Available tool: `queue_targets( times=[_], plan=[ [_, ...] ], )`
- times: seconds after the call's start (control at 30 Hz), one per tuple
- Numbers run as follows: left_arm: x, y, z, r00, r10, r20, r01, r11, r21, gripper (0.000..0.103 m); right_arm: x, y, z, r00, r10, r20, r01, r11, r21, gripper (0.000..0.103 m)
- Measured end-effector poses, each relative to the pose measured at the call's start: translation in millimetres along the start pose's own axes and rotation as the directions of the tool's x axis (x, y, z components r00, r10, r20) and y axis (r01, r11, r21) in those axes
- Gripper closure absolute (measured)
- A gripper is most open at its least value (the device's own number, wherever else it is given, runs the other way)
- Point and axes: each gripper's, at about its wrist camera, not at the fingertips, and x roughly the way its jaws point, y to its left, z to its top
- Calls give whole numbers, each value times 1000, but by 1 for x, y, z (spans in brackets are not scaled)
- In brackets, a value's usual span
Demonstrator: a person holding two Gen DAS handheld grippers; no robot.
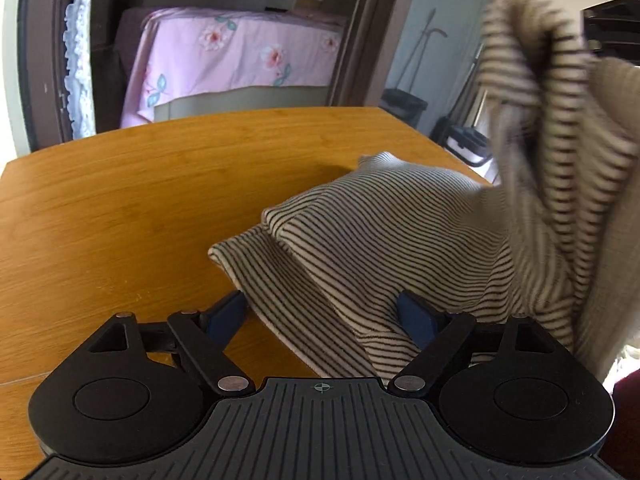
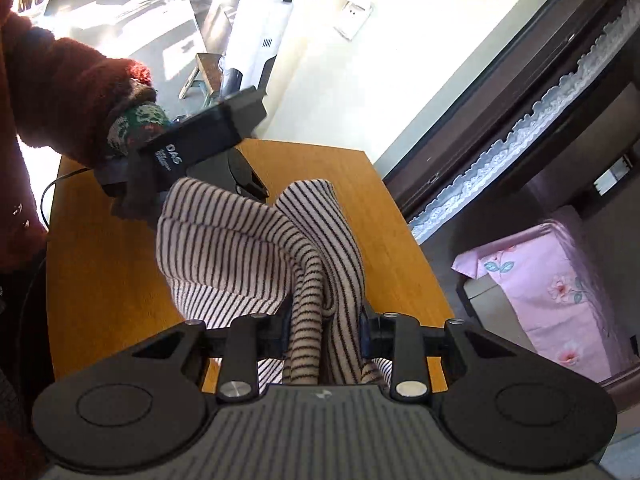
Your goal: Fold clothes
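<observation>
A cream garment with thin dark stripes point(image 1: 380, 232) lies bunched on the wooden table point(image 1: 120, 208). My left gripper point(image 1: 320, 298) is open, its blue fingers point(image 1: 226, 316) straddling the garment's near folded edge. On the right of the left wrist view, a blurred part of the cloth hangs lifted above the table. In the right wrist view my right gripper point(image 2: 325, 316) is shut on a gathered fold of the striped garment point(image 2: 240, 256), holding it above the table point(image 2: 392, 248). The left gripper's black body point(image 2: 200, 140) shows behind the cloth, held by a gloved hand.
A person's red fleece sleeve point(image 2: 60, 92) is at the left. Beyond the table's far edge a doorway shows a bed with a pink floral sheet point(image 1: 224, 56). A white upright appliance point(image 2: 256, 40) and a small wooden stool point(image 2: 204, 76) stand on the floor.
</observation>
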Motion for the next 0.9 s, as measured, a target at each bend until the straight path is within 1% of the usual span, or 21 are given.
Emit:
queue_targets(
  times=[0.13,0.17,0.23,0.3,0.37,0.43,0.53,0.57,0.63,0.67,0.7,0.73,0.77,0.83,0.9],
  plan=[
    [-28,19,0,999,27,26,-25,997,-75,16,68,-37,-9,995,91,-29,-88,991,99,73],
    [-38,23,2,999,36,39,-33,996,-85,13,81,-41,-12,993,111,-36,-107,988,115,73],
    [-55,26,7,996,42,79,-35,995,-91,12,108,-49,-19,988,148,-45,-140,980,142,71],
    [-74,26,16,991,25,135,-13,996,-92,9,121,-57,-23,984,176,-20,-170,970,172,68],
    [-85,19,27,981,-41,191,56,996,-73,8,128,-67,-25,979,205,13,-203,956,214,67],
    [-90,7,41,965,-118,233,131,991,-41,7,133,-77,-29,974,224,40,-227,937,264,64],
    [-75,-17,54,947,-237,216,238,971,21,6,137,-87,-35,969,234,78,-247,915,320,62],
    [-64,-28,56,943,-272,192,267,962,52,6,136,-90,-36,969,229,90,-246,910,333,61],
    [-45,-40,55,951,-275,144,264,960,89,6,129,-96,-36,973,199,114,-227,911,345,59],
    [-33,-42,53,961,-252,115,244,966,81,6,125,-99,-36,975,184,126,-217,911,351,57],
    [-21,-43,51,970,-229,87,223,972,74,6,120,-102,-37,977,162,138,-202,912,357,53],
    [-13,-40,50,977,-203,67,200,978,54,6,111,-106,-37,980,130,151,-177,915,362,45],
    [-10,-35,50,979,-194,64,192,981,38,6,103,-110,-39,982,97,161,-151,917,370,40],
    [-8,-27,49,982,-179,66,178,984,13,6,99,-116,-49,988,37,152,-97,907,410,23],
    [-8,-18,49,983,-165,75,166,986,-8,6,98,-122,-62,991,-17,130,-45,889,456,19]
  ],
)
